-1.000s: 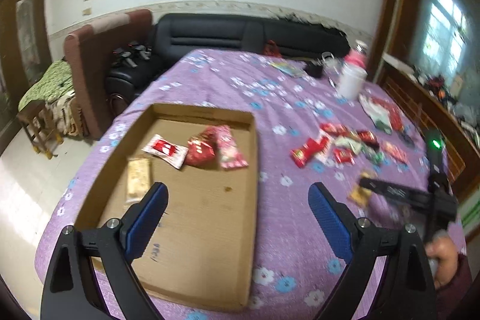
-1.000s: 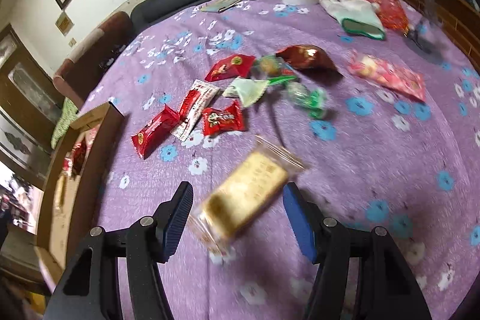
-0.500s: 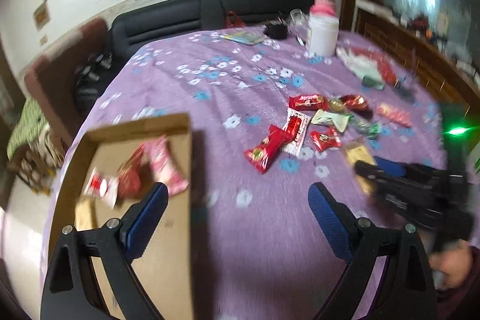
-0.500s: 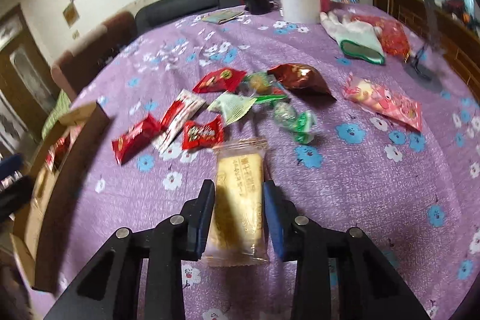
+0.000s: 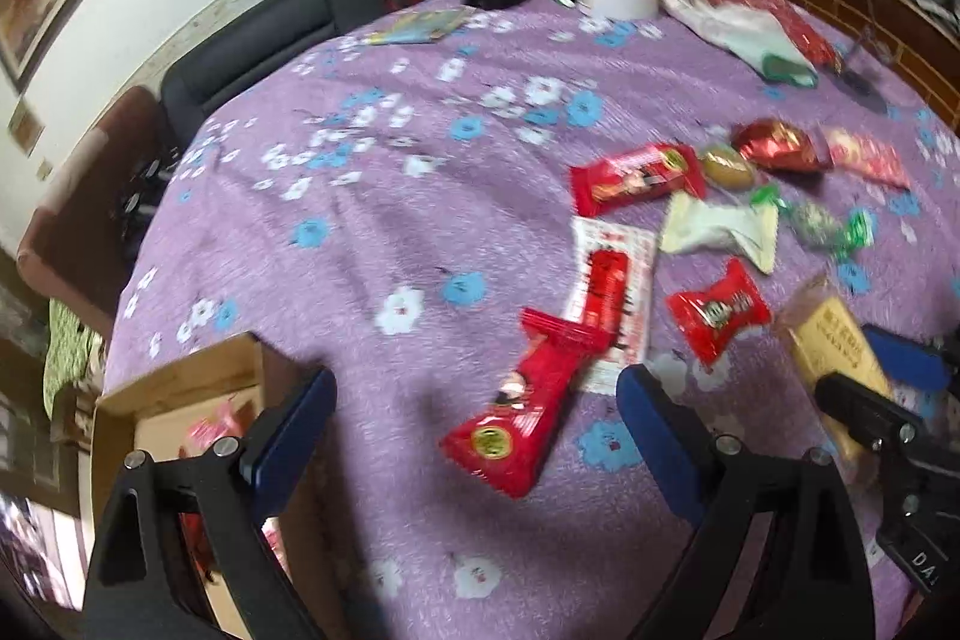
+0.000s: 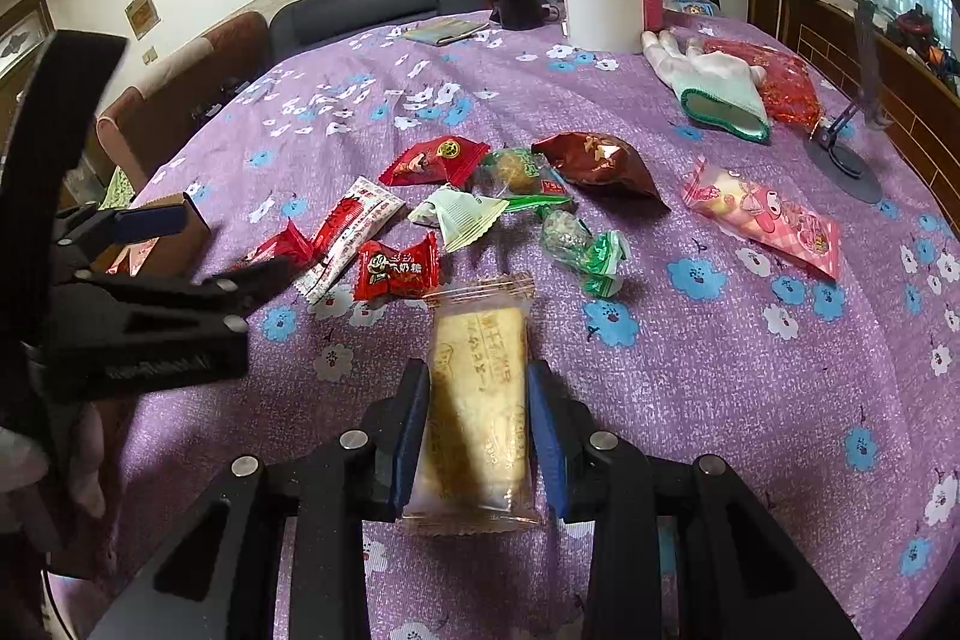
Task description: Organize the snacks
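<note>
With its jaws just closed on the yellow biscuit packet [image 6: 477,394], the right gripper [image 6: 478,421] seems to pinch mostly loose wrapper, so it may slip. The left gripper [image 5: 477,415] hovers open over the long red snack [image 5: 528,412], beside the cardboard tray [image 5: 180,379].

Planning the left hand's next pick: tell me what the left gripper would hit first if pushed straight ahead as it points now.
Most likely the long red snack packet, which lies on the purple cloth between the open fingers of the left gripper. Depth is unclear in the fisheye, so it might touch the cloth just before it.
</note>
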`<move>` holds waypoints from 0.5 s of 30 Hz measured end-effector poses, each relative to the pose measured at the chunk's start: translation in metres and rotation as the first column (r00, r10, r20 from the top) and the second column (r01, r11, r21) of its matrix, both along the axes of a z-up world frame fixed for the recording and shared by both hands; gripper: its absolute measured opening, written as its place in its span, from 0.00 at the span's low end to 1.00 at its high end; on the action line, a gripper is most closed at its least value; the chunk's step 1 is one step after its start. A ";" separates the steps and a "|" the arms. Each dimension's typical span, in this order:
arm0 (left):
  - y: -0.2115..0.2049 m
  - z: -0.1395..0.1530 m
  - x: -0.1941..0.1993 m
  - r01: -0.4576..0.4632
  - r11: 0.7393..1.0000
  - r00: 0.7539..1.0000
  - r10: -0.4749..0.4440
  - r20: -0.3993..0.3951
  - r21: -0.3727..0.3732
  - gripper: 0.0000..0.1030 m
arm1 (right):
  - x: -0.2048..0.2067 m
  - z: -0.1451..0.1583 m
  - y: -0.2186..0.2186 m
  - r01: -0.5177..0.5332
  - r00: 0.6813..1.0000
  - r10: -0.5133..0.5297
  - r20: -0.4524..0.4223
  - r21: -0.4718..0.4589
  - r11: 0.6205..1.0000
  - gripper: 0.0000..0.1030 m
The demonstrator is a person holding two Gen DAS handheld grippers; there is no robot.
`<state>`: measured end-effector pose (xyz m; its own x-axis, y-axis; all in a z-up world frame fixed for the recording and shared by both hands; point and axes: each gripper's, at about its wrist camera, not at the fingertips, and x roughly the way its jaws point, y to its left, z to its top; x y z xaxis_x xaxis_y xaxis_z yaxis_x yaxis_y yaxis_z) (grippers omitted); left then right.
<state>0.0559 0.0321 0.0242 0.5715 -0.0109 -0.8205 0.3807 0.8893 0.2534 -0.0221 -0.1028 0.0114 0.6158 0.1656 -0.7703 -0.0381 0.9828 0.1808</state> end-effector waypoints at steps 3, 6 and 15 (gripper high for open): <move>-0.008 -0.008 -0.003 0.025 0.999 1.000 -0.025 -0.008 0.022 0.71 | 0.000 0.000 0.000 0.000 1.000 0.000 0.000 0.001 1.000 0.34; -0.003 -0.010 -0.002 0.024 0.995 0.996 -0.033 -0.089 -0.097 0.17 | 0.000 0.000 0.000 0.000 1.000 0.000 0.000 0.001 1.000 0.34; 0.020 0.016 -0.034 -0.071 0.975 0.996 0.056 -0.075 -0.212 0.17 | -0.004 0.002 -0.008 0.018 1.000 -0.018 0.008 0.055 0.998 0.27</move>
<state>0.0224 0.0517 0.0404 0.5194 -0.1562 -0.8401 0.3314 0.9430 0.0296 -0.0265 -0.1104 0.0135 0.6256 0.1965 -0.7550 -0.0221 0.9718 0.2346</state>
